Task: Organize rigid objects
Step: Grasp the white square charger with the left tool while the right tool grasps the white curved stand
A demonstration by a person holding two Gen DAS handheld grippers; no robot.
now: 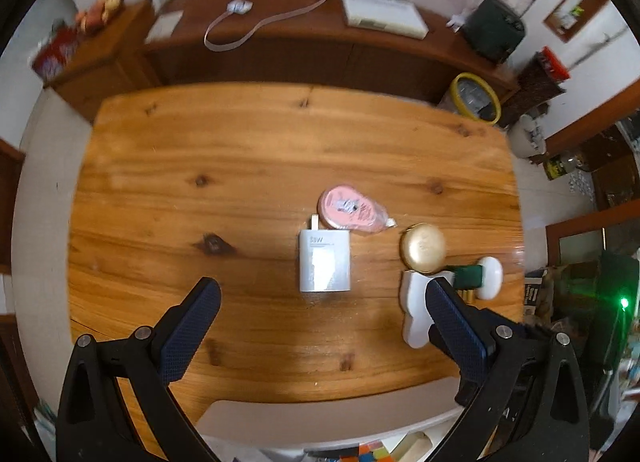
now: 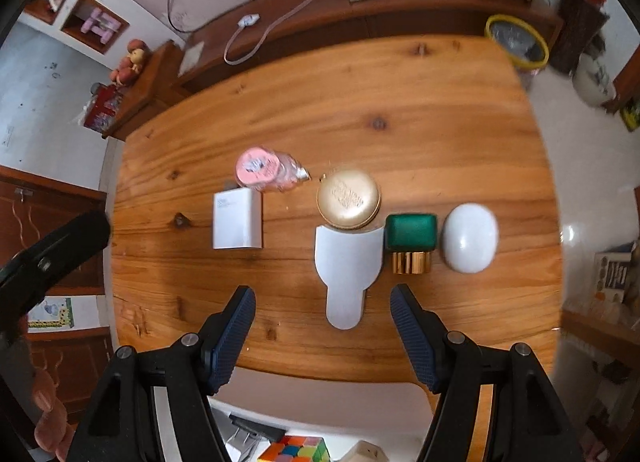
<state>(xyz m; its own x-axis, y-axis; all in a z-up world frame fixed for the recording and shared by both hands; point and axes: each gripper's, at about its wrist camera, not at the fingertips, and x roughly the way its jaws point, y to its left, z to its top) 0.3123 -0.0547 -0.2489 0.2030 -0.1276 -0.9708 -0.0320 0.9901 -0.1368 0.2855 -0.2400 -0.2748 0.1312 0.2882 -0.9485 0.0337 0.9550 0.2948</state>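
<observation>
Four things sat lined up at the table's [image 2: 400, 101] right, the charger [image 2: 238, 217] and pink case [image 2: 262, 169] lay loose left, and both grippers [image 1: 320, 290] [image 2: 322, 294] hovered wide, empty.

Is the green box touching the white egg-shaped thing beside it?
Apart. The right wrist view looks almost straight down and shows a thin strip of wooden table between the green box and the white egg-shaped thing.

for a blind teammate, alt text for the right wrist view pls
The open right gripper hovers over a wooden table, above a white paddle-shaped piece lying by a round gold compact.
</observation>
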